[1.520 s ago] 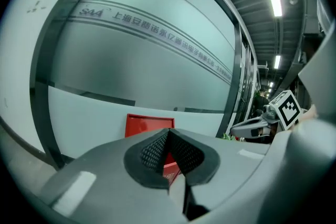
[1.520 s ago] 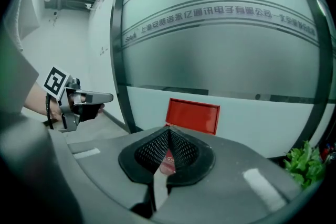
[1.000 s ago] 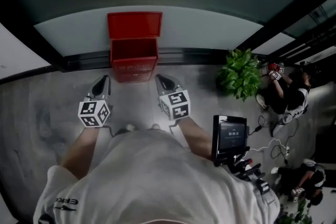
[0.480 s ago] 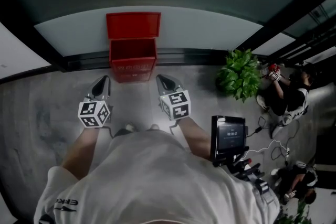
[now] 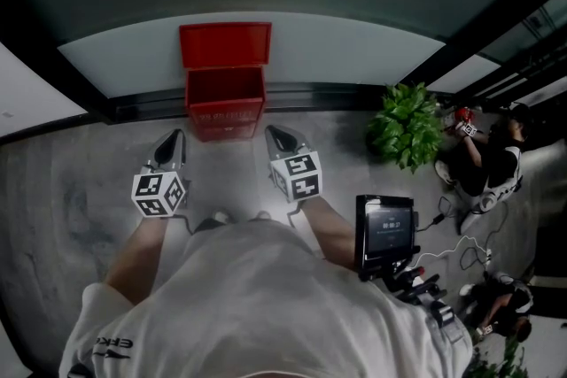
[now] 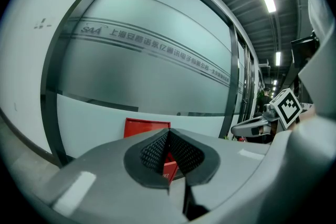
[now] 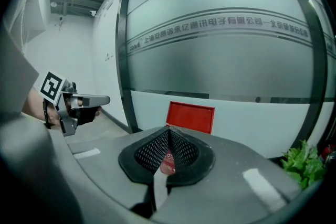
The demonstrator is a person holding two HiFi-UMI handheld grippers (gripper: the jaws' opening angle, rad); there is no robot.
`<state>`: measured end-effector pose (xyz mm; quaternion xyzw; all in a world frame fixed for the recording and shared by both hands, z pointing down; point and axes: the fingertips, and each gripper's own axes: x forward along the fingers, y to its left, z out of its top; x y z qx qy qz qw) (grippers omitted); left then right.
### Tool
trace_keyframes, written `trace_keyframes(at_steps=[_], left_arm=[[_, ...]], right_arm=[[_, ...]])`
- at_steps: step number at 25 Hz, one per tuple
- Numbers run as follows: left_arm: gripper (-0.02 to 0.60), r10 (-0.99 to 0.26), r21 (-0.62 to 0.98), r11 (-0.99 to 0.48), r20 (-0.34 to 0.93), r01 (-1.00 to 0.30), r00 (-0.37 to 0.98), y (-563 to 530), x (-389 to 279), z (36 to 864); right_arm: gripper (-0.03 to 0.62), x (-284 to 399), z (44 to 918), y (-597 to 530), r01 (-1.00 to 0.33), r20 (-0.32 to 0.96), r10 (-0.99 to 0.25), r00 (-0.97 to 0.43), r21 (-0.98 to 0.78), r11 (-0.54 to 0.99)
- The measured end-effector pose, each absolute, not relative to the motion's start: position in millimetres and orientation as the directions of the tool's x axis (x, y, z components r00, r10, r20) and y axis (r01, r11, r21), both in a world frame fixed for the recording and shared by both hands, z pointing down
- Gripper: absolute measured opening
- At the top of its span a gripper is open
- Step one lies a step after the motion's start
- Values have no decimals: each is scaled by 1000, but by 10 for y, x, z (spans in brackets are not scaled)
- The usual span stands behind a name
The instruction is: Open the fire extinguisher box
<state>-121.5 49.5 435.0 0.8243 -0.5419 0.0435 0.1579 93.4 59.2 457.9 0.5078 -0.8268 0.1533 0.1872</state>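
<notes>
Barely anything has shifted over the last second; the red metal fire extinguisher box stands far ahead against the frosted glass wall, its hinged lid already upright, so the opening looks done. The left gripper and right gripper hover nearer, apart from the box; both have jaws pressed together on nothing.

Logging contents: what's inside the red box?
Lid stands up against the wall. Inside the box only bare red walls show, nothing else visible. Its front wall hides the near bottom.
</notes>
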Motion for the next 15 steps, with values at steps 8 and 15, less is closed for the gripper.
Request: trace_keyframes(at_steps=[8, 15], left_arm=[[3, -881, 211, -361, 242, -908, 406, 483, -1253, 4342], [3, -883, 204, -362, 240, -910, 405, 431, -1291, 4287]], right_arm=[[13, 910, 4576, 566, -899, 467, -784, -409, -55, 435], [14, 895, 4503, 500, -898, 461, -789, -406, -44, 437]])
